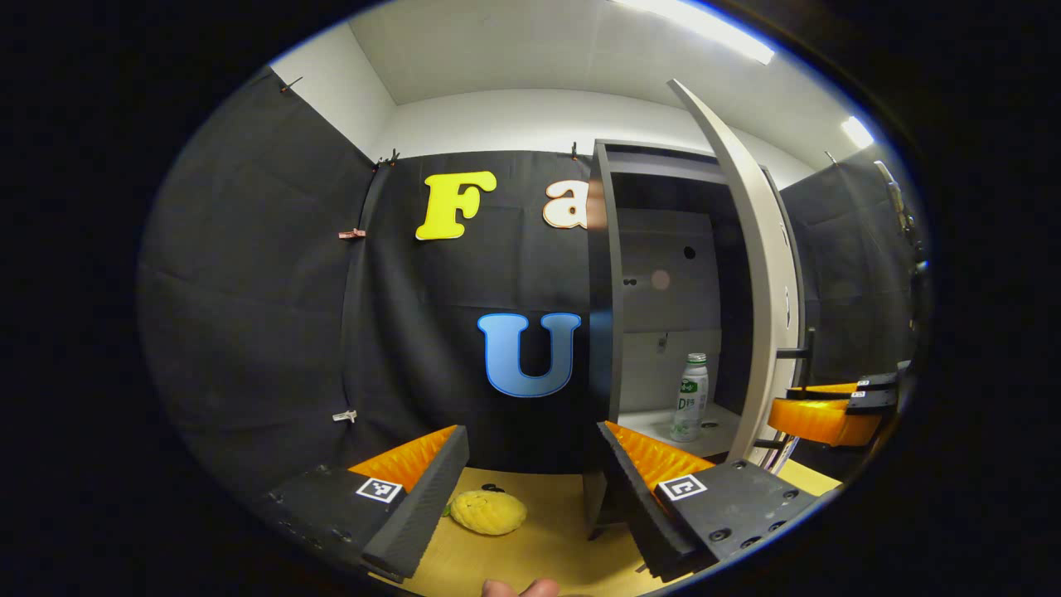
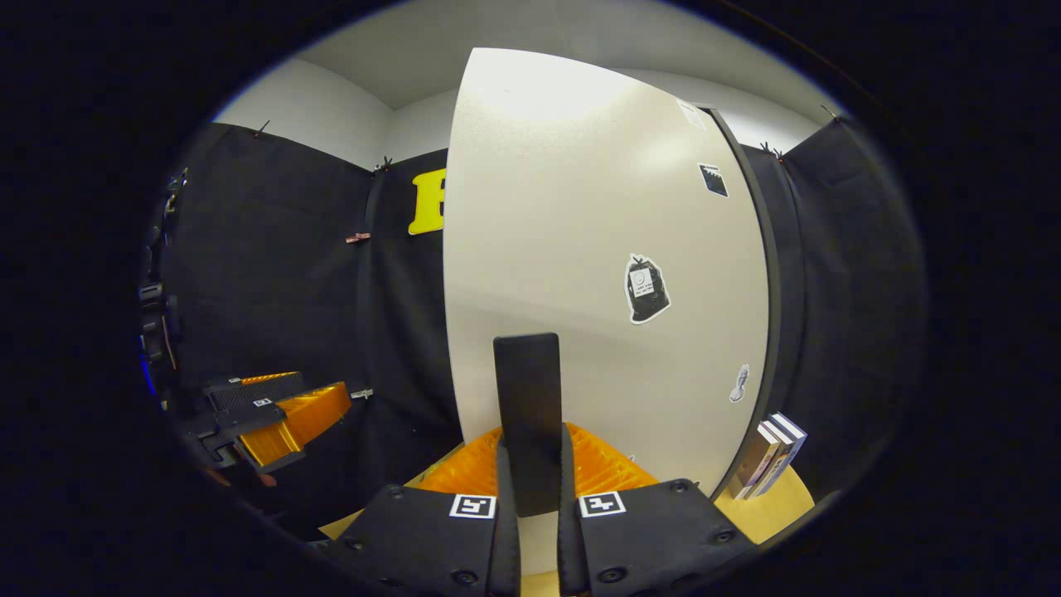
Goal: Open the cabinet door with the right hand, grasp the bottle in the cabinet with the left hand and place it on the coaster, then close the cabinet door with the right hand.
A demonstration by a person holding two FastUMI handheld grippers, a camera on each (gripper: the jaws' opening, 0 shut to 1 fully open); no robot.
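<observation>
Cabinet door (image 1: 767, 274) stands swung open, seen edge-on in the left gripper view; the dark cabinet (image 1: 609, 290) interior is exposed. Bottle (image 1: 690, 398) – clear plastic, white cap, green-and-white label – stands upright on the pale bottom shelf inside, near the door side of the opening. Nothing is touching it.

Left gripper (image 1: 530, 464) is released, its fingers spread wide with nothing between them. It hovers in front of the cabinet, well apart from the bottle, above the wooden table (image 1: 547, 547). A yellow knobbly toy (image 1: 487, 511) (fruit-shaped, can't tell which) lies on the table between the fingers' line of sight. A fingertip (image 1: 520, 588) of the person peeks in at the bottom edge.

Right gripper (image 2: 530, 464) is clenched on the door handle (image 2: 527, 414) – a dark vertical bar, both fingers pressing its sides. The door's pale outer face carries a few stickers (image 2: 646, 288). Some books (image 2: 771, 454) lean just beyond the door's far edge on the table.

Coaster: can't tell where it is.
</observation>
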